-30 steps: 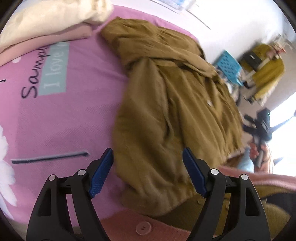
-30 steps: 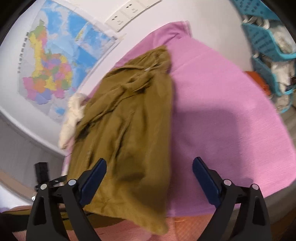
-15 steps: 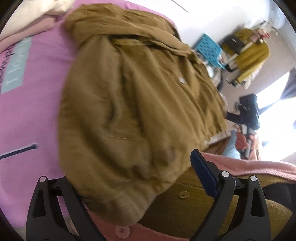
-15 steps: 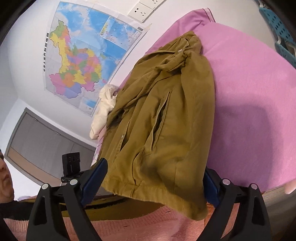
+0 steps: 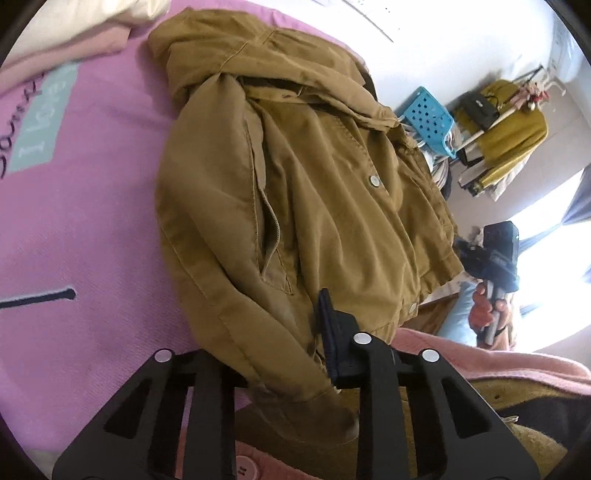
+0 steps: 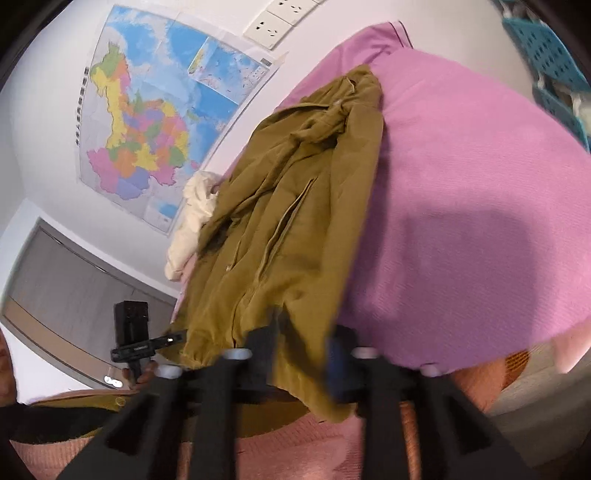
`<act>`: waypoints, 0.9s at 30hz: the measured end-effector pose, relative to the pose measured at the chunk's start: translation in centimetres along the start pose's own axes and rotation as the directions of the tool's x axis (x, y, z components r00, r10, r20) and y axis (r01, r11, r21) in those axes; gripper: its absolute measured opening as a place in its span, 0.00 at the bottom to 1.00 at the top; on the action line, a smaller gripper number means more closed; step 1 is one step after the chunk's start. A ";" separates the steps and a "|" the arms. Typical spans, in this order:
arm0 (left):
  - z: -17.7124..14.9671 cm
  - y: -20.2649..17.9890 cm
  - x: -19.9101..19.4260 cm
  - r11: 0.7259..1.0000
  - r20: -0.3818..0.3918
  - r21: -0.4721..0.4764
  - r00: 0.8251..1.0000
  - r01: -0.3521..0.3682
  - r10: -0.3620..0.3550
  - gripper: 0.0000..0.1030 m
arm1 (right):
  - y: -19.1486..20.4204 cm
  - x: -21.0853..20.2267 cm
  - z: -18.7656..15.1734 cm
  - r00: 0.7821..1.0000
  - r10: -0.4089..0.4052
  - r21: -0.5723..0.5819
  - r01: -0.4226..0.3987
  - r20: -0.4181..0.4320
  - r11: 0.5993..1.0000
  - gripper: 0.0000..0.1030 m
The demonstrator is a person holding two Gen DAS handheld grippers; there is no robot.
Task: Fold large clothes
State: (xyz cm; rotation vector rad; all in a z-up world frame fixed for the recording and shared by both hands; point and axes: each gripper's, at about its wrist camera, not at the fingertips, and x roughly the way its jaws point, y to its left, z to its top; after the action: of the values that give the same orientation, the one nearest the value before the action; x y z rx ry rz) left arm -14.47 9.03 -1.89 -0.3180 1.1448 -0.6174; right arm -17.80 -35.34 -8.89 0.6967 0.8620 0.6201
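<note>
An olive-brown jacket (image 5: 295,192) lies lengthwise on a pink bedspread (image 5: 85,221), collar at the far end, hem toward me. My left gripper (image 5: 280,332) is shut on the jacket's near hem at its left corner; one blue pad shows, the other is under the cloth. In the right wrist view the same jacket (image 6: 295,229) runs from the bed's far corner to the near edge. My right gripper (image 6: 303,354) is shut on the hem at its right corner, which hangs just over the bed's (image 6: 480,221) edge.
Cream and pink folded clothes (image 5: 74,29) lie at the bed's far left. A blue plastic basket (image 5: 428,118) and a rack with yellow clothes (image 5: 506,125) stand beyond the bed. A wall map (image 6: 159,122) and sockets (image 6: 273,26) hang behind. The person's pink sleeve (image 5: 480,365) is close by.
Both grippers came down to the jacket's near hem and closed on it; a second ago both were open above the cloth.
</note>
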 end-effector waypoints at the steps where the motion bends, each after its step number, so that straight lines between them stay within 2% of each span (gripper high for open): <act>1: 0.1 0.1 -0.1 1.000 0.001 0.004 1.000 0.005 -0.005 0.21 | 0.0 0.3 -0.3 1.000 0.012 0.005 -0.012 -0.021 1.000 0.76; 3: 0.2 0.4 0.2 1.000 -0.020 0.002 1.000 0.013 -0.013 0.26 | 0.9 0.8 -0.6 1.000 -0.011 -0.037 0.010 -0.029 0.999 0.79; 4: 0.2 0.7 0.5 1.000 -0.035 -0.001 0.999 0.022 -0.022 0.32 | 1.3 0.9 -0.6 0.999 -0.035 -0.059 0.033 -0.027 0.998 0.79; 5: 0.2 0.7 0.9 1.000 -0.048 -0.009 0.998 0.029 -0.029 0.36 | 1.5 1.0 -0.6 0.999 -0.044 -0.064 0.041 -0.030 0.997 0.72; 6: 0.3 0.9 1.1 0.999 -0.050 -0.009 0.998 0.033 -0.034 0.37 | 1.6 1.3 -0.6 0.998 -0.054 -0.066 0.051 -0.039 0.996 0.55; 7: 0.4 0.8 1.1 0.999 -0.048 -0.005 0.998 0.039 -0.040 0.40 | 1.5 1.8 -0.5 0.995 -0.081 -0.060 0.078 -0.052 0.995 0.31; 8: 0.5 0.8 1.1 0.999 -0.048 -0.007 0.998 0.048 -0.048 0.40 | 1.3 2.2 -0.6 0.994 -0.090 -0.059 0.086 -0.068 0.995 0.17; 9: 0.4 0.9 0.9 0.999 -0.047 -0.009 0.998 0.049 -0.050 0.38 | 1.2 2.5 -0.6 0.993 -0.093 -0.057 0.089 -0.069 0.994 0.11; 10: 0.3 1.0 0.8 0.999 -0.042 -0.011 0.998 0.041 -0.042 0.25 | 1.2 2.5 -0.6 0.994 -0.088 -0.050 0.084 -0.064 0.995 0.10; 13: 0.3 1.2 -0.2 0.998 -0.021 -0.032 0.998 0.062 -0.062 0.16 | 1.5 1.2 -0.2 0.999 -0.036 -0.043 0.035 -0.012 0.998 0.07; 19: 1.2 0.5 -2.9 0.994 0.033 -0.027 0.994 0.102 -0.101 0.13 | 4.7 -2.9 2.1 0.989 0.021 -0.097 -0.007 0.146 0.995 0.05; 23: 2.1 0.5 -4.8 0.990 0.068 -0.032 0.989 0.137 -0.135 0.13 | 6.1 -4.1 4.2 0.977 0.066 -0.114 -0.044 0.201 0.993 0.05; 27: 2.7 0.2 -6.1 0.995 0.086 -0.009 0.991 0.101 -0.100 0.13 | 7.4 -4.4 6.2 0.965 0.099 -0.131 -0.069 0.242 0.989 0.05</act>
State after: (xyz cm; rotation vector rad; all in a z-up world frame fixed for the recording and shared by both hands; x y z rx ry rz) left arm -13.59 12.67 3.65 -0.4114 1.0561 -0.6790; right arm -16.36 -35.75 1.61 0.6864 0.5603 0.6406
